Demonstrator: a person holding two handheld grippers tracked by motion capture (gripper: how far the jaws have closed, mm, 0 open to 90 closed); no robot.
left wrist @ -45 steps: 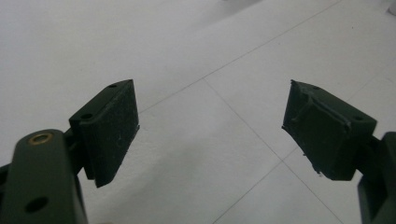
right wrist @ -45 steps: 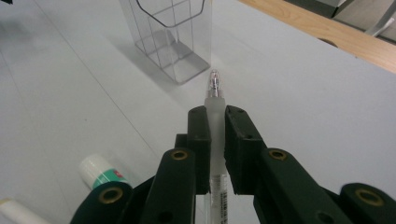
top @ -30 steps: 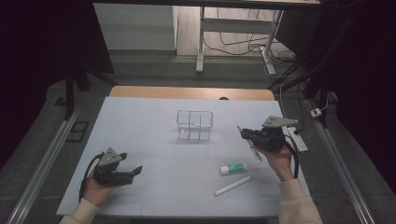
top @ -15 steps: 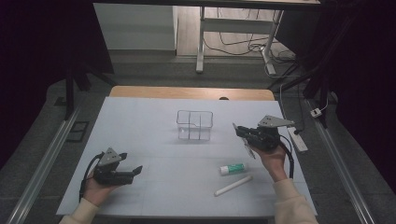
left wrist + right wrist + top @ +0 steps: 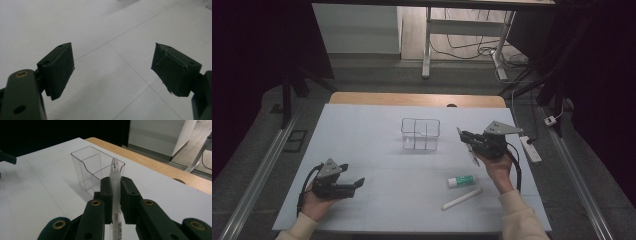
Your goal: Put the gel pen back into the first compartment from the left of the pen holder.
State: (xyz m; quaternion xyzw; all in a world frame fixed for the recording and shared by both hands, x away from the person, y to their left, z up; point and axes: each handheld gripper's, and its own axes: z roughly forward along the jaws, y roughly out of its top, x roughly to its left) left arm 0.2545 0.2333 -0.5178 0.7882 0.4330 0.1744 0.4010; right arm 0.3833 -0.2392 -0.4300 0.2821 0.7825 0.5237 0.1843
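Right gripper (image 5: 468,142), jaws clamped on one clear pen (image 5: 115,185), hangs just right of the single clear organizer (image 5: 420,134); carrying looks underway, and next the pen must be tipped upright over a compartment. Left gripper (image 5: 357,183), near-left of the organizer, gapes empty. Near-right of it lie one green-capped tube (image 5: 460,181) and one white stick (image 5: 461,198).

white table (image 5: 362,130), green-capped tube (image 5: 461,181), white stick (image 5: 461,198), power strip (image 5: 530,149)

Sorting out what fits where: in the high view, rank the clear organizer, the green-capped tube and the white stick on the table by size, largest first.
1. Clear organizer, plainly the largest.
2. White stick, longer than the tube but thinner.
3. Green-capped tube, shortest.
The stick and the tube lie side by side, so camera nearness hardly affects their order.
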